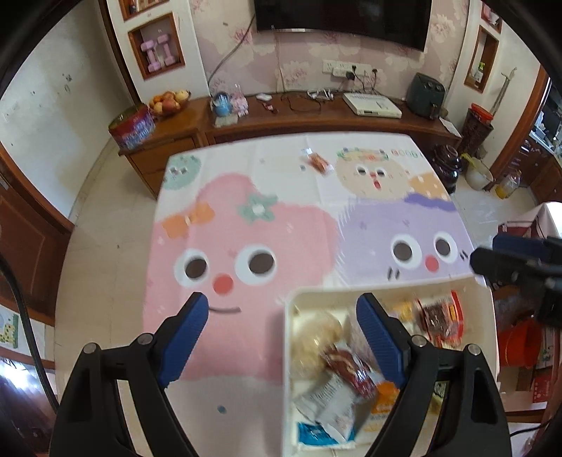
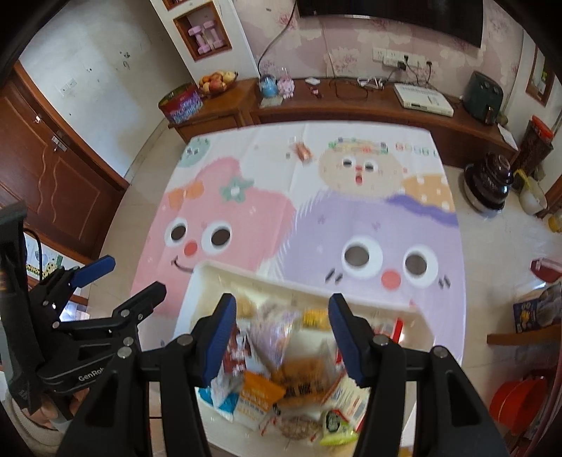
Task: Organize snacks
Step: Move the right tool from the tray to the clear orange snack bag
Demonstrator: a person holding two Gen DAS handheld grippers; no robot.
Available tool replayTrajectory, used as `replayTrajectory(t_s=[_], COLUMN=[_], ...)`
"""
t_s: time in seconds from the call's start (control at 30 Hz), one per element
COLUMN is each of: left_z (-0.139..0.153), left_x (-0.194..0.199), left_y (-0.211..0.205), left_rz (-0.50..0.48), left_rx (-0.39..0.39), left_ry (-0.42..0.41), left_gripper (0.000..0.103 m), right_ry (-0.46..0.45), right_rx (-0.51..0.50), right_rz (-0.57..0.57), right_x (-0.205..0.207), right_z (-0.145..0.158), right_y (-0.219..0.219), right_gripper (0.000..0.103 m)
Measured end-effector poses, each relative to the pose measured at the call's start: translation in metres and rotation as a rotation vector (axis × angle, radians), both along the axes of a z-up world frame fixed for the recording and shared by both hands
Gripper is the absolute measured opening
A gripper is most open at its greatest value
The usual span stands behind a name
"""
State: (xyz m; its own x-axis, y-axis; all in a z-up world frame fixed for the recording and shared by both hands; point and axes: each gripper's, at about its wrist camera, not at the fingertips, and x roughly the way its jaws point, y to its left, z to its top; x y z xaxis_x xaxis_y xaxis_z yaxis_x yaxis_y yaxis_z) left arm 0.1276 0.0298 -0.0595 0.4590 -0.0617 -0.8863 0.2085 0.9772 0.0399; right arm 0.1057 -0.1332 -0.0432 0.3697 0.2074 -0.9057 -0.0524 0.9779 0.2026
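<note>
A cartoon-print tablecloth (image 1: 246, 218) covers the table; behind, a wooden sideboard (image 1: 316, 116) under a television (image 1: 344, 17). The white snack box (image 2: 224, 277) sits lower centre, beneath the right tool (image 2: 281, 337), empty and spread. The left tool (image 1: 281, 337) gapes empty at its left edge. One small packet (image 1: 318, 162) lies far up-frame.

Cream, perhaps white, snack tray (image 2: 224, 272)

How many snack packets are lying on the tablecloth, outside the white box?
1: a small orange packet lies at the far end of the tablecloth, apart from the white box. The claws may hide others.
</note>
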Motion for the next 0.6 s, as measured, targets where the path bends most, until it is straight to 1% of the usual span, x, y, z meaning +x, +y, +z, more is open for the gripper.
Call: replayTrajectory(t_s=[0.13,0.3,0.43,0.6], left_z=[0.018,0.025,0.018,-0.007], left_x=[0.032,0.081,0.127,0.182], left_y=[0.012,0.026,0.034,0.038], left_rz=[0.017,0.054,0.079,0.113], left_rx=[0.014,0.035,0.051,0.075], left_ry=[-0.069,-0.117,-0.126,-0.115], left_gripper=[0.086,0.086,0.086,0.086], right_ry=[-0.028,-0.080,-0.093,-0.095], right_rx=[-0.015,-0.062,-0.082,-0.103], right_rz=[-0.008,-0.027,-0.048,-0.053], right_x=[0.032,0.088,0.140,0.200], right_z=[0.018,0.035,0.028,0.005], right_y=[-0.004,-0.008,-0.012,-0.008], right_gripper=[0.055,0.055,0.055,0.055])
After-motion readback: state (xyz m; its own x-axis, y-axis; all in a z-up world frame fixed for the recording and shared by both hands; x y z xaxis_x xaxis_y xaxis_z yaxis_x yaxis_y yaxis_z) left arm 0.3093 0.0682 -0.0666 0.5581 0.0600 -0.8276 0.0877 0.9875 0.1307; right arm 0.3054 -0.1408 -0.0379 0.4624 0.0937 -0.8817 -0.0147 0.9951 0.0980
